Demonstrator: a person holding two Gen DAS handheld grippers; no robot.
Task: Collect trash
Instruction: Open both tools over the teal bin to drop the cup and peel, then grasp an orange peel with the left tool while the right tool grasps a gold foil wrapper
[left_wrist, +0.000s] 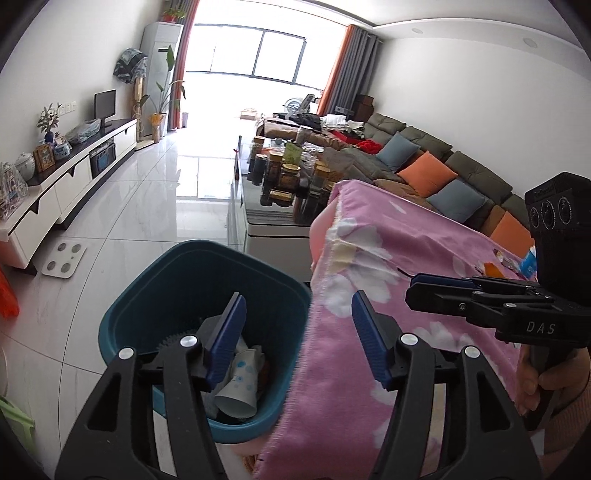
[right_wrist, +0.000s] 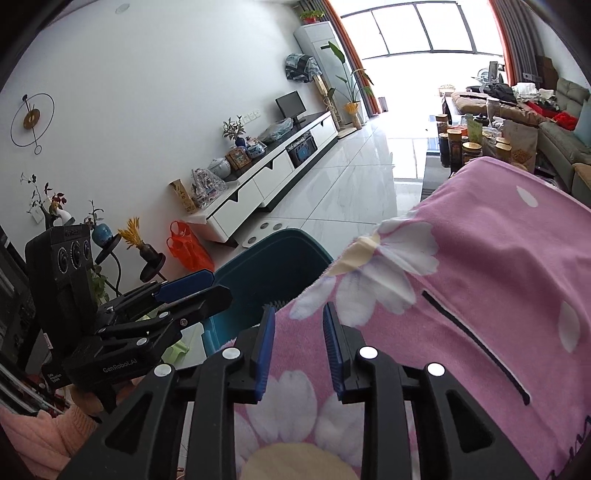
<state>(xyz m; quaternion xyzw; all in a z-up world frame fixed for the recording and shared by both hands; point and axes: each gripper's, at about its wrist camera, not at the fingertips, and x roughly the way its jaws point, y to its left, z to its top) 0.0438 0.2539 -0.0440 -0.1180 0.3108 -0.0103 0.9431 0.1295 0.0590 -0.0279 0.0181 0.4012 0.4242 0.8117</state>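
- Left gripper (left_wrist: 297, 334), in the left wrist view, stands well open with nothing between its blue pads, hanging over the near rim of the teal bin (left_wrist: 147, 295).
- Inside the bin lies the collected trash: a crumpled paper cup (left_wrist: 240, 387) on its side, mouth toward the camera, with other scraps under it.
- Right of the bin, a pink flowered blanket (left_wrist: 406, 266) drapes over a raised surface; at its far right edge small items (left_wrist: 526, 260), perhaps more trash, are too blurred to name.
- Right gripper (left_wrist: 415, 290) reaches across the blanket, far from the bin.
- Right gripper (right_wrist: 299, 339), in its own view, is partly open and empty, above the blanket (right_wrist: 480, 240); the bin (right_wrist: 266, 258) lies ahead-left.
- Judged from this, the right hand is nearer any leftover trash on the blanket.
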